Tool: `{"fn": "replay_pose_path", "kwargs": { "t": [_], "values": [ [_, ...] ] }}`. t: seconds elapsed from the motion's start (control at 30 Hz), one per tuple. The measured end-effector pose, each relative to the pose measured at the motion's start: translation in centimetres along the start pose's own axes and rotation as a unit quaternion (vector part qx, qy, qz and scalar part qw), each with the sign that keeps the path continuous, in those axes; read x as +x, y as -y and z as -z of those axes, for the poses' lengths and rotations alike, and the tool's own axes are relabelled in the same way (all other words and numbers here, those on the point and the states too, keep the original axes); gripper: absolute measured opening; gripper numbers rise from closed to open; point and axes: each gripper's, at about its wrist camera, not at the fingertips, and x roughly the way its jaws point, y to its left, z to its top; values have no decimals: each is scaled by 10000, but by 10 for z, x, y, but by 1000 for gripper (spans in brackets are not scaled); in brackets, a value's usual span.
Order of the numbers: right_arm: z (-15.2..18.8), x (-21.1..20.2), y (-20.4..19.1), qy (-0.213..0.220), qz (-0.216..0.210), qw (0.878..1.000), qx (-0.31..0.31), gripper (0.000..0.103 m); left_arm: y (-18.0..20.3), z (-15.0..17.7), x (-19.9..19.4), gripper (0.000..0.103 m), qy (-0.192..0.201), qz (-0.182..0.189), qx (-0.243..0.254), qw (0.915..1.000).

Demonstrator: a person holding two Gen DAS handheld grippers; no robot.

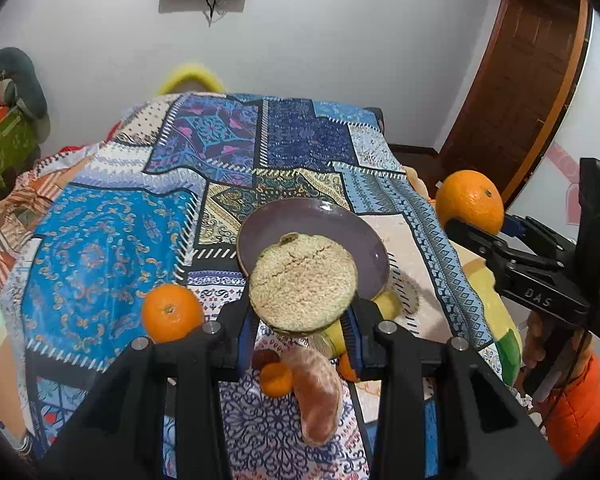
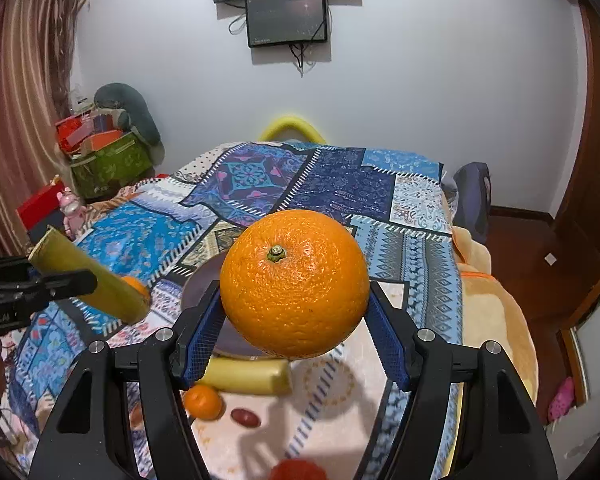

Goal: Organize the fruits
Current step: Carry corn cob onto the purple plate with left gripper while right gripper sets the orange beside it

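Blue pads of the left gripper [image 1: 302, 322] clamp a cane piece [image 1: 303, 282] end-on, its fibrous cut face hiding the gap. Past the jaws lies a purple plate [image 1: 300, 220] with bare patterned cloth [image 1: 112, 224] beyond it to the far edge; a small orange [image 1: 172, 312] sits left of them, other fruit beneath. Seen from the right wrist, the right gripper [image 2: 294, 328] grips a big orange [image 2: 295, 283] above the plate, and the cane's green side shows at left, tilted. Beneath these jaws lie a second cane [image 2: 248, 376], a tangerine [image 2: 204, 401] and a date [image 2: 245, 417].
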Motion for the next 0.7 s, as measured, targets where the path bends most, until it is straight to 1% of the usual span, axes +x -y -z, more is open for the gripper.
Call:
{"fn": "replay_pose_path", "kwargs": {
  "t": [0.27,0.53,0.7],
  "values": [
    [1,47,6,-418,69,9990,-144,65,-9,-8,51,37,-475,193,-93,9986],
    [3,87,13,-843,-45,9961,-258,65,-16,-18,92,37,-741,197,-168,9969],
    [1,107,16,-1045,-152,9940,-297,65,-24,-26,111,37,-806,254,-290,9960]
  ]
}}
